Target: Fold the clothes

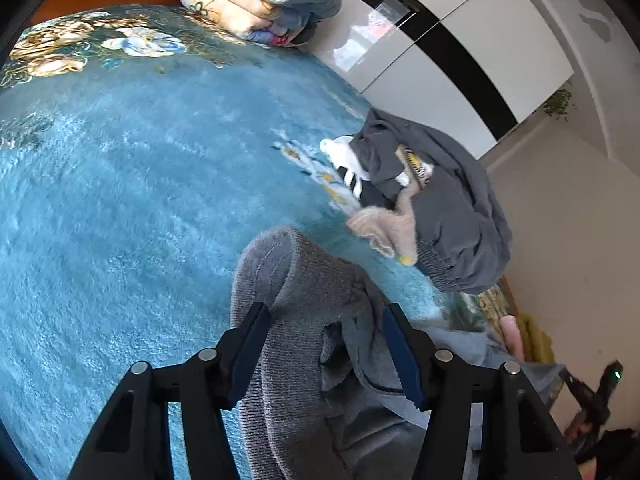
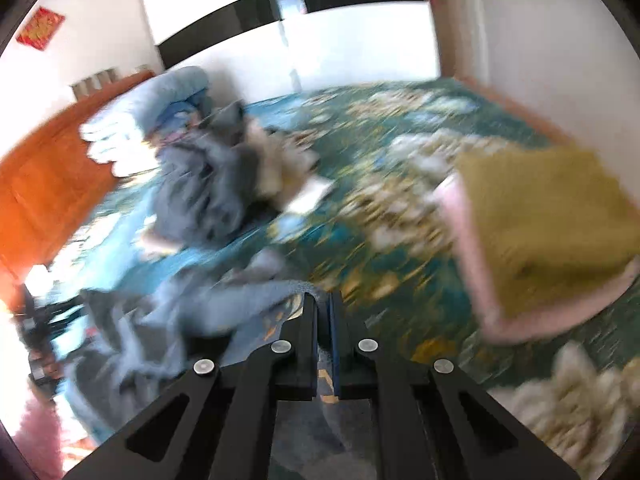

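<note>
- Left wrist view: the left gripper stood with jaws apart, straddling a ribbed grey knit garment without pressing it; the garment lay on a plush teal floral blanket; one rumpled pile of dark grey clothes sat nearby
- Right wrist view, blurred: the right gripper was pinched together on a thin edge of the grey garment; one olive folded piece rested on a pink one

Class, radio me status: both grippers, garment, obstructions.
Left gripper open astride grey ribbed knit garment. Right gripper shut on its edge. Dark grey clothes heap beyond, apart.

Grey knit garment crumpled on teal bedspread.
</note>
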The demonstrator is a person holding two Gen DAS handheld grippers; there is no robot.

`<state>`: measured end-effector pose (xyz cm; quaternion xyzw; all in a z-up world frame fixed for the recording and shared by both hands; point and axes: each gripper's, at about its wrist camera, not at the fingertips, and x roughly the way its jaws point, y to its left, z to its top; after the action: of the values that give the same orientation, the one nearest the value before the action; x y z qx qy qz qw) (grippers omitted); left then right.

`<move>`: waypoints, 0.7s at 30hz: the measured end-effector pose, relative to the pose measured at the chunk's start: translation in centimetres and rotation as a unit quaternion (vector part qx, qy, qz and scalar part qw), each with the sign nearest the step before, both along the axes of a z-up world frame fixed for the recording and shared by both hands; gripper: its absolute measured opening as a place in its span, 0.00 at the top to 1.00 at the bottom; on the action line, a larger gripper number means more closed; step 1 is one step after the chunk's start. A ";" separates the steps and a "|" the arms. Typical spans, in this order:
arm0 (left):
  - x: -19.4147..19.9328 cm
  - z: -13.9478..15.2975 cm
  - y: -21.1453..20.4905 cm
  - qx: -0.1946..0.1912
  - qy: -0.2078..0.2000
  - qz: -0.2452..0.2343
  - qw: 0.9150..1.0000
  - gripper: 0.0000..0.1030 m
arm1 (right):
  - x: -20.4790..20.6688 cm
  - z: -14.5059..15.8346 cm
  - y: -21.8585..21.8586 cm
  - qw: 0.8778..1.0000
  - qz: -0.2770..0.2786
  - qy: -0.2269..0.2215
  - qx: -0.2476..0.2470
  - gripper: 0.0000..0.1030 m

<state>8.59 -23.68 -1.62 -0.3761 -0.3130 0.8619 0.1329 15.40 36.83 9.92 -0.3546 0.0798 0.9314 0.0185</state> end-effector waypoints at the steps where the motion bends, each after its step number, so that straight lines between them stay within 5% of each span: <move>1: -0.1 0.1 0.0 -0.001 0.002 -0.002 1.000 0.40 | -0.7 0.5 0.7 1.000 -0.015 0.004 0.013 0.96; 8: -0.1 -0.2 0.0 0.021 0.016 -0.013 1.000 0.40 | -4.3 1.7 4.5 0.997 -0.075 0.019 0.022 0.95; 17: -0.8 -0.6 0.3 -0.016 0.028 -0.033 0.999 0.40 | -4.5 0.4 5.4 0.996 -0.087 -0.005 0.002 0.96; 20: -1.9 -1.5 0.9 -0.018 0.014 -0.036 0.999 0.64 | -4.7 0.1 5.8 0.995 -0.095 -0.009 -0.018 0.96; 21: -1.9 -1.4 1.1 -0.019 0.017 -0.034 0.999 0.79 | -4.6 0.1 5.8 0.995 -0.098 -0.009 -0.021 0.96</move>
<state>6.69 -22.61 -3.06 -0.3746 -0.2814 0.8689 0.1599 10.77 42.63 10.00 -0.3535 0.1339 0.9201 0.1029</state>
